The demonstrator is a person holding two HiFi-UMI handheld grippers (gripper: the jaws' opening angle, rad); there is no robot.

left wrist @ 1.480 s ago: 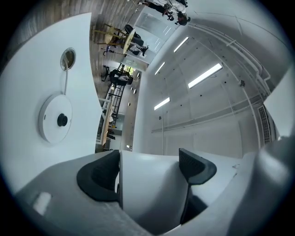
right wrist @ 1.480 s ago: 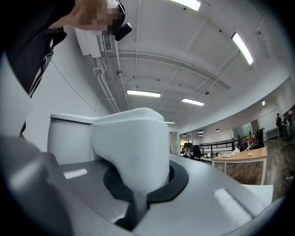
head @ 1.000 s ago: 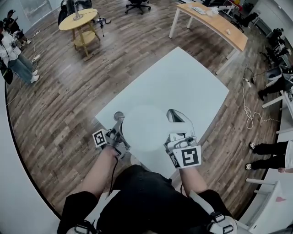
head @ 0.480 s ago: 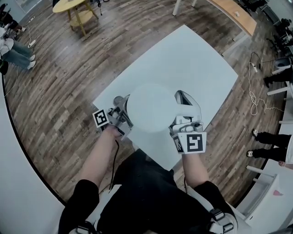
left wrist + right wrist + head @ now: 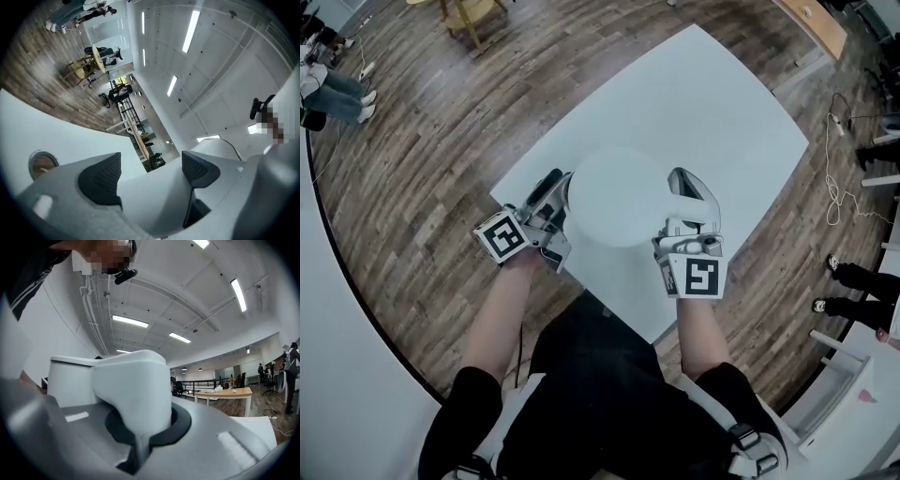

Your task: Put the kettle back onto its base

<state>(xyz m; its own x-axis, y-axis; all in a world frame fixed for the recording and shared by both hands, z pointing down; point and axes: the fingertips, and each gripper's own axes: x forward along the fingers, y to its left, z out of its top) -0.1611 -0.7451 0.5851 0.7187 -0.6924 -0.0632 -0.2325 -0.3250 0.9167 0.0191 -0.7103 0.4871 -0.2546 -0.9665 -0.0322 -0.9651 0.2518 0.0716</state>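
Note:
The white kettle (image 5: 619,197) is seen from above over the near part of the white table (image 5: 722,103). Its handle (image 5: 694,190) points right. My right gripper (image 5: 685,228) is shut on that handle (image 5: 136,394), which fills the space between its jaws. My left gripper (image 5: 551,190) is close against the kettle's left side. Its dark pads (image 5: 101,178) stand apart, open, and clamp nothing. The kettle's white body (image 5: 220,150) rises just past them on the right. A small metal-rimmed round disc (image 5: 42,164) lies on the table by the left jaw. No separate base can be made out in the head view.
Wooden floor (image 5: 441,141) surrounds the table, whose near corner meets the person's dark lap (image 5: 600,375). A white cable (image 5: 844,197) trails on the floor at right. People (image 5: 323,75) stand at the far left. A wooden stool (image 5: 473,14) stands at the top.
The kettle has shifted with the right gripper still on its handle. The left gripper has rolled so its marker cube faces up and moved against the kettle. The small disc is now hidden in the head view.

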